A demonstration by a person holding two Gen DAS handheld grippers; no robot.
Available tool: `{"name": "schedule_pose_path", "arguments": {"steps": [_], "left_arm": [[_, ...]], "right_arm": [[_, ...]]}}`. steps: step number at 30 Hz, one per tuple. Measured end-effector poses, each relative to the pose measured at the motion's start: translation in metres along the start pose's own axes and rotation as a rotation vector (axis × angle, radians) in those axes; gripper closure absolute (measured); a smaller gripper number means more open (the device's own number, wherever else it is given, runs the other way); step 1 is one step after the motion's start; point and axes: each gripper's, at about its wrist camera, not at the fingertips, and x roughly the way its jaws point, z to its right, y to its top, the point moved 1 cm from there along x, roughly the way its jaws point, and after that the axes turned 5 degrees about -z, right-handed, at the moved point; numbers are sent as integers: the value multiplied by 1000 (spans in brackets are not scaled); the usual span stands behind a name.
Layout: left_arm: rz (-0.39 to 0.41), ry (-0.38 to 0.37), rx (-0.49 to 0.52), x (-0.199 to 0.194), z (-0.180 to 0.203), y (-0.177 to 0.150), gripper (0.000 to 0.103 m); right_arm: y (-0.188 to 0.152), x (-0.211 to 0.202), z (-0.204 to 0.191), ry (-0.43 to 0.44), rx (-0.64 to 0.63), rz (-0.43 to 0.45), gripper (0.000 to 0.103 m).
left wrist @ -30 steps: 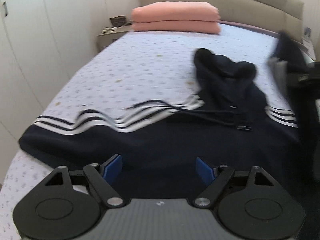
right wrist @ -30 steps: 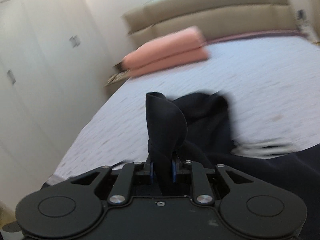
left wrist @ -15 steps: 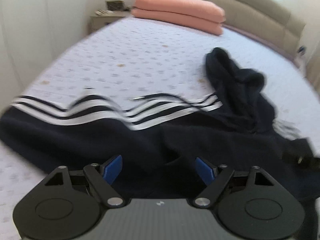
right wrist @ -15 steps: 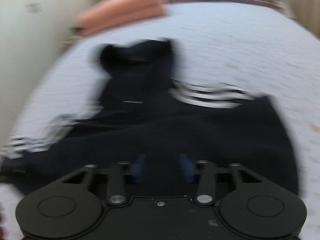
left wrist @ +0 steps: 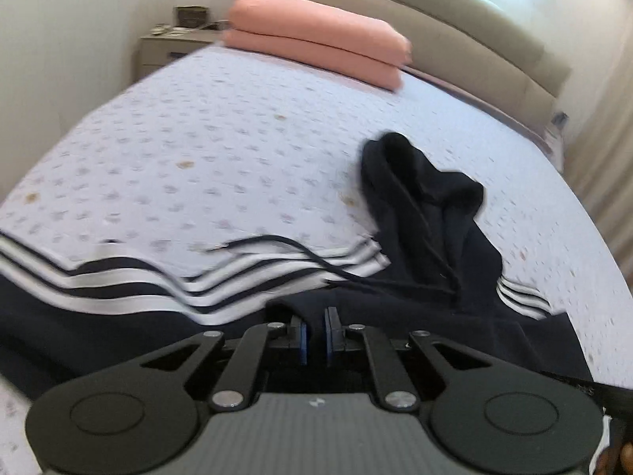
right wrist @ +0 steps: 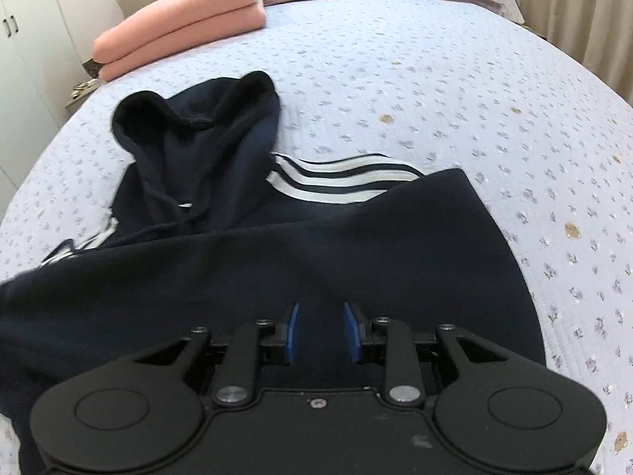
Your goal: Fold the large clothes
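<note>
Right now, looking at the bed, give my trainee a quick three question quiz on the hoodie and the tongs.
1. True or false: the left tongs pinch the hoodie.
2. The right tongs are: A open, B shut, C out of view?
3. What colour is the folded blanket by the headboard?

Key: 1 true; 2 A; 3 pink.

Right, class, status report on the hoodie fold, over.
Left claw shut on hoodie fabric. Right claw open over it. Nothing in the way.
</note>
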Motion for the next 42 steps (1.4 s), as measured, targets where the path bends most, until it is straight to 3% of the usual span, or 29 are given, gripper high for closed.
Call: {"name": "schedule_pose_path", "arguments": {"steps": [3, 4, 5, 6, 8, 9, 11, 12, 14, 16, 19, 22, 25, 27, 29, 32, 33, 35, 38, 40, 42], "left_arm": [[-121, 72, 29, 26, -21, -14, 91], [-180, 76, 29, 39, -26, -21, 90], [-204, 70, 27, 45, -30, -28, 87], [-177, 69, 43, 41, -29, -30, 86], [-121, 85, 52, 26, -27, -27, 71], [-84, 100, 49, 17, -26, -24, 56], [24, 101, 56, -7, -22, -17, 52], [48, 76, 64, -14, -21, -14, 52], [20, 1, 99, -16, -9, -10, 58], [-38, -50, 147, 0, 2, -12, 78], [-218, -14, 138, 47, 4, -22, 93], [-193, -36, 118, 44, -5, -31, 94], [-105, -50, 52, 12, -24, -26, 90], [-28, 18, -6, -14, -48, -20, 86], [31, 125, -92, -37, -84, -18, 83], [103, 367, -268, -66, -157, -13, 69], [111, 435, -329, -72, -184, -12, 61], [107, 536, -438, -78, -239, -9, 58], [56, 510, -538, -75, -294, -7, 53], [26, 458, -614, -70, -318, -7, 42], [9, 459, -672, -65, -334, -7, 32]], "right_arm": [[-7, 19, -12, -10, -39, -67, 69], [-11, 33, -17, -21, -61, -132, 69], [-13, 41, -21, -42, -87, -143, 69], [-12, 39, -25, -61, -110, -128, 68], [-5, 33, -33, -86, -131, -140, 68], [-3, 26, -35, -68, -123, -128, 66], [1, 11, -42, -15, -125, -81, 65], [1, 4, -49, -4, -135, -62, 62], [1, -1, -66, 29, -151, -51, 62], [-4, 7, -81, 49, -170, -77, 62], [-17, 39, -100, -10, -212, -185, 60], [-17, 40, -115, -81, -312, -182, 55], [-12, 45, -112, -72, -305, -206, 54], [-9, 46, -107, -49, -295, -218, 53], [-7, 48, -102, -34, -286, -227, 53], [-6, 49, -105, -42, -295, -233, 52], [-8, 48, -107, -48, -301, -233, 52], [-10, 48, -109, -61, -311, -230, 52], [-10, 49, -111, -71, -320, -230, 51], [-10, 49, -111, -75, -325, -230, 51], [-11, 49, -111, -77, -325, -230, 51]]}}
